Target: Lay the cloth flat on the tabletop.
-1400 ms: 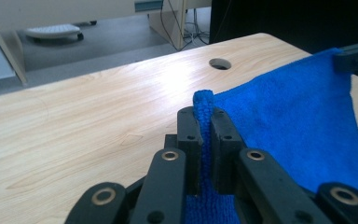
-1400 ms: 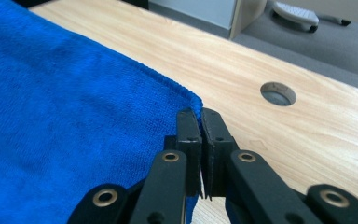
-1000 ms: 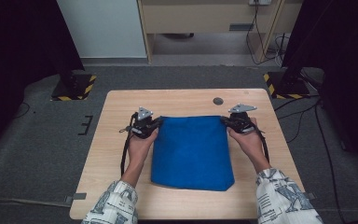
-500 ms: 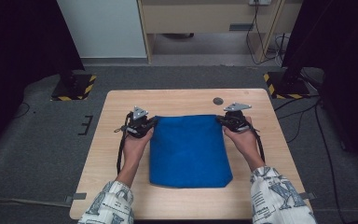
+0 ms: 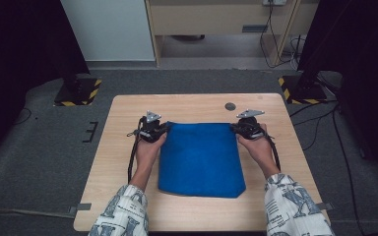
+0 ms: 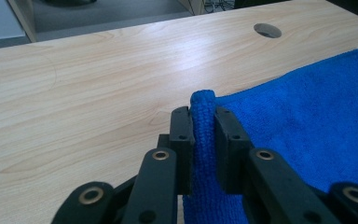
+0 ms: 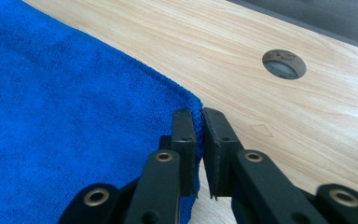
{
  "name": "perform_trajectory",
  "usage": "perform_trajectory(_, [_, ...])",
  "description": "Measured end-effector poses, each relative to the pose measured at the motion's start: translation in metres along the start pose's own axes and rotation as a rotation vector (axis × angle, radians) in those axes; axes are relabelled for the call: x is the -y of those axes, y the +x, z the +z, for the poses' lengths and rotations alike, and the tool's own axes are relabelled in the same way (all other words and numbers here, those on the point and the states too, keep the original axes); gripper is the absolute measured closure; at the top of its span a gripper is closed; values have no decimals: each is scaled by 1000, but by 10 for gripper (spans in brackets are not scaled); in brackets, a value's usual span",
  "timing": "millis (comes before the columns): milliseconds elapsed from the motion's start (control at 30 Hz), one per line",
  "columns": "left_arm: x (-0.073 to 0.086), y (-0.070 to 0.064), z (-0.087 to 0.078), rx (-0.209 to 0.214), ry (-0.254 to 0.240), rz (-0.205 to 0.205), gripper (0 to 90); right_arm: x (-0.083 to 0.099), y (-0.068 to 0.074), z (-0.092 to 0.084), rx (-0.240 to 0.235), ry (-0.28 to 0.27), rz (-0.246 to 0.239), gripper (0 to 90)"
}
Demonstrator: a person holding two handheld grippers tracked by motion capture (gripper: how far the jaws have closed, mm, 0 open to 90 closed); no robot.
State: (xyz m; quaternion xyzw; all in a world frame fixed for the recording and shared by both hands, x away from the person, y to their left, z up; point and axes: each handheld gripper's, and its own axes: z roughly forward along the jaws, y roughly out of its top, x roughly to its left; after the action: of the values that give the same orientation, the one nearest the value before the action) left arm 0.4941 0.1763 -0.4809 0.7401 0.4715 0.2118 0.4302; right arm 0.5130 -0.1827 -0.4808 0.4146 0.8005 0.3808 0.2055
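A blue towel [image 5: 202, 157] lies spread flat on the wooden table [image 5: 192, 105]. My left gripper [image 5: 165, 129] is at its far left corner. In the left gripper view the jaws [image 6: 204, 116] have just been opening, but a bunched fold of the towel [image 6: 317, 116] still fills the gap and touches both pads. My right gripper [image 5: 234, 129] is at the far right corner. In the right gripper view its jaws [image 7: 199, 116] have also just been opening. The thin towel [image 7: 74, 116] edge lies against one pad, and a sliver of space shows beside the other.
A round cable hole [image 5: 230, 106] sits in the table just beyond the towel's far edge, also seen as the hole [image 7: 284, 64] close ahead of the right jaws. Bare wood surrounds the towel. Dark stands and cables are on the floor beyond.
Both hands have shifted slightly to the left with the towel's far corners. The left gripper has sunk a little toward the table. The towel lies flat as before.
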Motion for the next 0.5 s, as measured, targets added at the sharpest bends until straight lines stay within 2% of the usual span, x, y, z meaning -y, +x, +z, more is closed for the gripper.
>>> perform_trajectory(67, [1,1,1,-6,10,5,757,0,1,1,10,7,-14,785])
perform_trajectory(133, [1,2,2,-14,8,-3,636,0,1,2,14,10,-12,740])
perform_trajectory(167, [1,3,2,-26,3,-13,563,-1,1,2,19,8,-13,686])
perform_trajectory(200, [1,3,2,-26,3,-13,511,-1,1,2,19,8,-13,686])
perform_trajectory(233, [1,2,2,-39,5,-9,451,-1,0,2,27,9,-1,545])
perform_trajectory(267, [1,2,2,-39,5,-9,417,-1,0,2,27,9,-1,545])
perform_trajectory(300, [1,2,2,-42,8,-8,417,0,0,3,27,11,8,490])
perform_trajectory(333, [1,3,1,-45,11,-6,364,0,0,4,37,19,12,377])
perform_trajectory(400, [1,3,1,-50,9,-8,338,1,-1,4,44,20,11,354])
perform_trajectory(433, [0,4,-2,-51,8,-3,334,1,-2,3,65,15,26,313])
perform_trajectory(500, [-1,4,-5,-55,6,2,322,0,-3,2,69,12,34,292])
